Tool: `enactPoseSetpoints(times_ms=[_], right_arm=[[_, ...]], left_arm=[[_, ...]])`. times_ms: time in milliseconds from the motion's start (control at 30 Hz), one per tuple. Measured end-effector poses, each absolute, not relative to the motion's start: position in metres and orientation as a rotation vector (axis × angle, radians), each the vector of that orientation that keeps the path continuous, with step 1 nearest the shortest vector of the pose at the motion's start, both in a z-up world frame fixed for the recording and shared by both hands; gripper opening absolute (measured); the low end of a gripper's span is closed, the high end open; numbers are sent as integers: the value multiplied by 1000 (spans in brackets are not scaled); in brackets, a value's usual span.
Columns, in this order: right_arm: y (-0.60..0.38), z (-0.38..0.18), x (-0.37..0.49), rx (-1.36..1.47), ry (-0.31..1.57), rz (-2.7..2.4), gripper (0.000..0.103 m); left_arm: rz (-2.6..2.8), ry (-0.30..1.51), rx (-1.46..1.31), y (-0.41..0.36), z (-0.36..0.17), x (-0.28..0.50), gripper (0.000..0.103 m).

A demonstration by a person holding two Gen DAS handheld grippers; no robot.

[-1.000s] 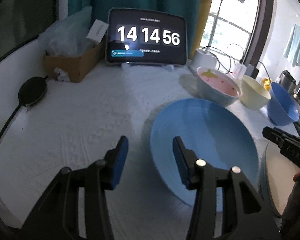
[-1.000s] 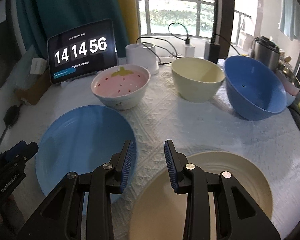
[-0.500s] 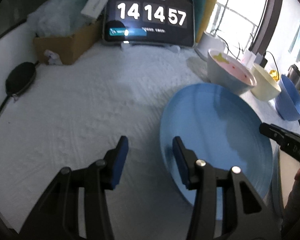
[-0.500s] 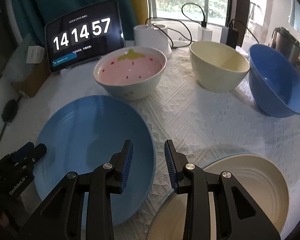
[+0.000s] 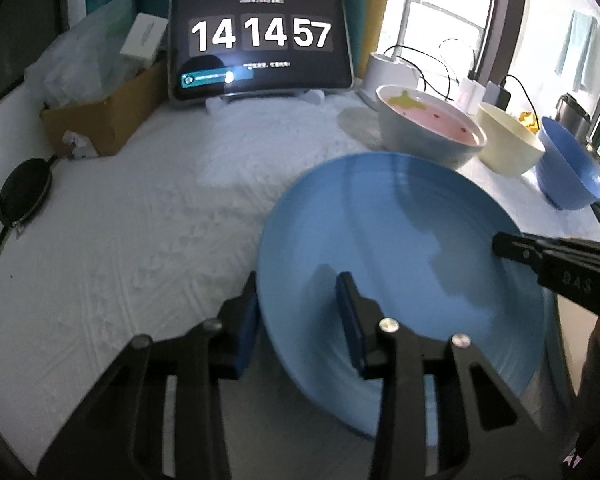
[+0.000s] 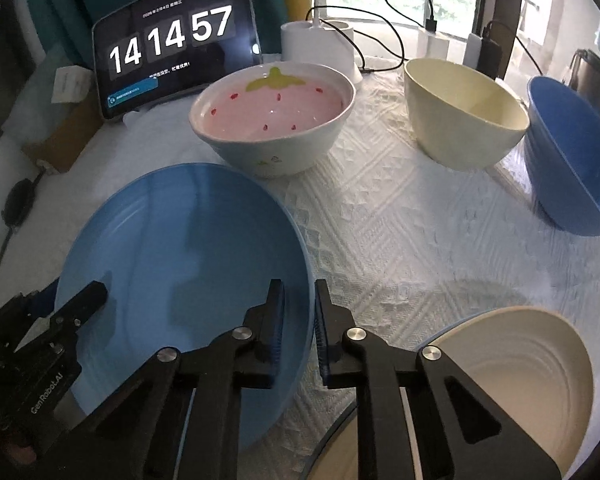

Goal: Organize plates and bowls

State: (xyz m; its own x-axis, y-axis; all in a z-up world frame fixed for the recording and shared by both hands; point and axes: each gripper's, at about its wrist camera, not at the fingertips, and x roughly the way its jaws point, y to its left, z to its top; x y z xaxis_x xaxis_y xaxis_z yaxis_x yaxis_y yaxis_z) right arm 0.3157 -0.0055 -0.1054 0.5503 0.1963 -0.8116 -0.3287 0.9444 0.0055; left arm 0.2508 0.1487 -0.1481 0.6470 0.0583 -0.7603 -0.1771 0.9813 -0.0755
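Two tools at opposite edges of the blue plate (image 5: 400,248), on the cloth-covered worktop (image 5: 140,240).

Left tool (image 5: 300,320): its jaws have just been closing and straddle the plate's near-left rim, one finger outside the rim, the other over the plate's inner face. A gap shows between the inner pad and the rim; whether the pads press on it cannot be told.

Right tool (image 6: 298,320): its jaws have just been closing and now stand narrow, with the plate's right rim between the pads; it appears clamped on that rim. The plate lies to this tool's left, and the cream plate (image 6: 520,380) lies just to its right, apart from the blue one.

Ahead of both tools stand three bowls in a row: strawberry bowl (image 6: 272,120), just beyond the blue plate; cream bowl (image 6: 464,116); blue bowl (image 6: 572,160) farthest right. Beyond them a tablet (image 6: 172,44) shows a clock.
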Motion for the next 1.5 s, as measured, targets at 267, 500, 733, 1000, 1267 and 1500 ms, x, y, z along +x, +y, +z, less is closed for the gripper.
enactPoseSetpoints(times_ms=[267,500,733,1000,1267,1500], right_arm=[[-10,-97,304,-143,898,323,14],[-14,-82,288,-128,855,324,14],[-29,-69,271,-108,825,310,14],[-55,-60,252,-84,796,288,14],[-80,-53,236,-58,777,252,14],[-104,-52,228,-32,773,225,14]], left_arm=[[142,826,-159,150,-135,240,36],[132,789,-164,142,-119,228,36],[112,764,-169,128,-108,216,36],[82,762,-156,108,-101,207,36],[38,758,-145,80,-96,202,36],[13,759,-125,57,-94,200,36]])
